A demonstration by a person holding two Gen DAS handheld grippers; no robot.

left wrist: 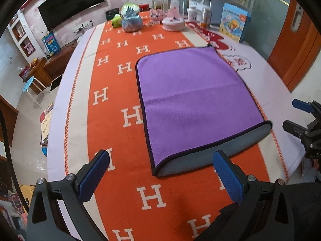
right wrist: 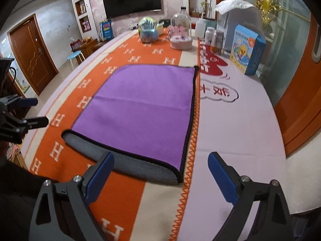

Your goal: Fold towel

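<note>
A purple towel (left wrist: 194, 92) with a dark hem lies folded once on the orange H-patterned cloth; its grey underside shows along the rounded near fold (left wrist: 210, 156). It also shows in the right wrist view (right wrist: 140, 108). My left gripper (left wrist: 160, 164) is open and empty, held above the table just short of the fold's near left corner. My right gripper (right wrist: 160, 166) is open and empty, just short of the fold's near right corner. Each gripper shows at the edge of the other's view: the right gripper (left wrist: 297, 116) and the left gripper (right wrist: 34, 110).
At the table's far end stand a snow globe (left wrist: 131, 18), a glass dome on a pink base (left wrist: 173, 13), jars (right wrist: 216, 40) and a blue picture box (right wrist: 246, 52). A pale cloth with red print (right wrist: 230, 108) covers the right side. A blue stool (left wrist: 30, 84) stands left on the floor.
</note>
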